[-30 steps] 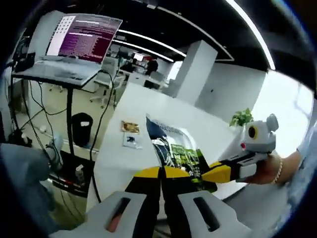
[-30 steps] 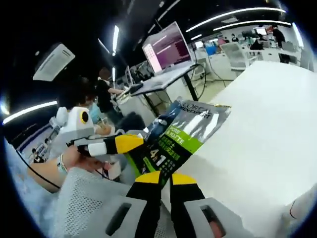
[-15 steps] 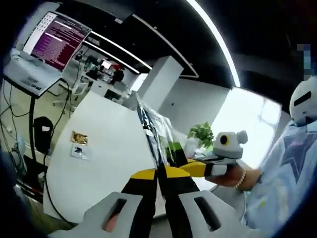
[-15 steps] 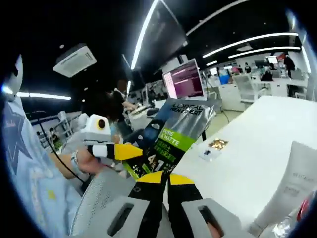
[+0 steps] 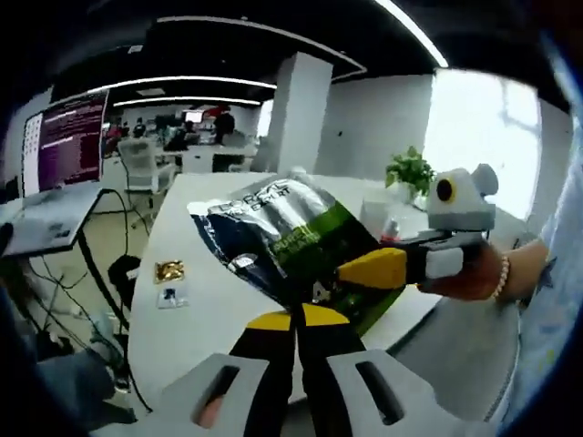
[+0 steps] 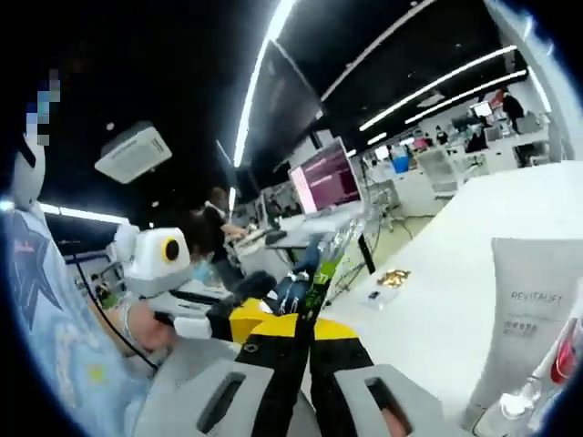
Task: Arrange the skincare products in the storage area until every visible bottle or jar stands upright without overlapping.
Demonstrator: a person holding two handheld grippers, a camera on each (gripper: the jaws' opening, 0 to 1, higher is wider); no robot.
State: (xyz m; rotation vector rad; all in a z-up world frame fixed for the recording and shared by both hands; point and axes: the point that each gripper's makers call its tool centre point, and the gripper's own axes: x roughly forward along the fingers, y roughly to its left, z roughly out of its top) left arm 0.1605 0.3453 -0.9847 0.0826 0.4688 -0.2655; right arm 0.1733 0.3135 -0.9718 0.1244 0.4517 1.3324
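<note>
A silver, dark and green skincare pouch hangs in the air over the white table, its printed face turned to the left gripper view. My left gripper is shut on the pouch's lower edge. My right gripper reaches in from the right, its yellow jaws pinching the pouch's lower right side. In the right gripper view the pouch appears edge-on, with my right gripper shut on it and the left gripper alongside at the left. A white tube lies on the table at the right.
Two small sachets lie on the table's left part. A clear bottle and a red item sit beside the tube. A monitor on a stand is left of the table, a plant at its far end.
The pouch has turned: its face now fronts the left gripper view and it is edge-on in the right gripper view. Both hands and views have swung; both grips hold.
</note>
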